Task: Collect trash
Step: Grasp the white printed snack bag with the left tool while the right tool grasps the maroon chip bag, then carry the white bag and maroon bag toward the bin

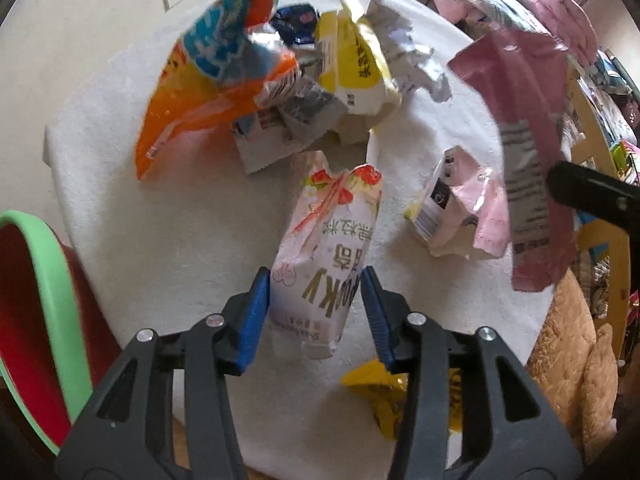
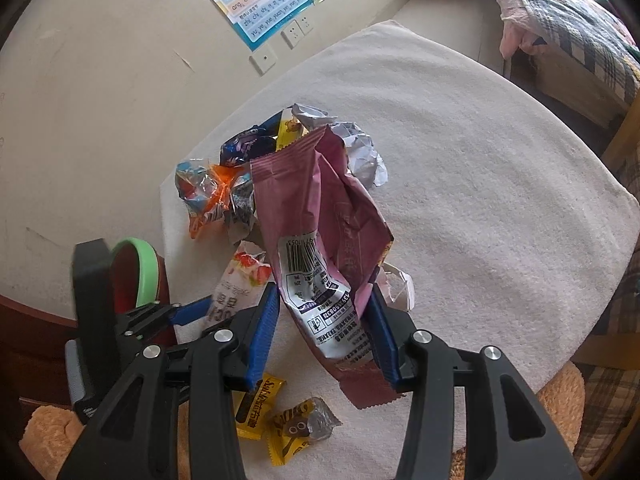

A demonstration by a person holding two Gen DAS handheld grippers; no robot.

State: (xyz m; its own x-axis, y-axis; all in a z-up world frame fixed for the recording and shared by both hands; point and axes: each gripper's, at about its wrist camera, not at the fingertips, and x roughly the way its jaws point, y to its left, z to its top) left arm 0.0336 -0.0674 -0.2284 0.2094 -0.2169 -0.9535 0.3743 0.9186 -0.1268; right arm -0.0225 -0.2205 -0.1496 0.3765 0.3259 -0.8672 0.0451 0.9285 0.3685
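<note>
My left gripper (image 1: 314, 276) points down over the white-clothed table (image 1: 160, 240), shut on a pink-and-white strawberry snack wrapper (image 1: 324, 256) that stands up between its blue pads. The same wrapper (image 2: 240, 280) shows in the right wrist view beside the left gripper (image 2: 200, 310). My right gripper (image 2: 324, 294) is shut on a mauve snack bag (image 2: 320, 208) with a barcode panel, held up off the table; this bag (image 1: 528, 140) hangs at the right of the left wrist view. A red basin with a green rim (image 1: 52, 280) sits at the table's left edge.
More trash lies on the cloth: an orange-and-blue bag (image 1: 208, 80), a yellow-and-white pack (image 1: 352, 64), crumpled paper (image 1: 408, 52), a pink-white wrapper (image 1: 456, 216) and yellow candy wrappers (image 2: 296, 432). A brown plush (image 1: 572, 360) lies by the near edge. A bed (image 2: 568, 20) stands far right.
</note>
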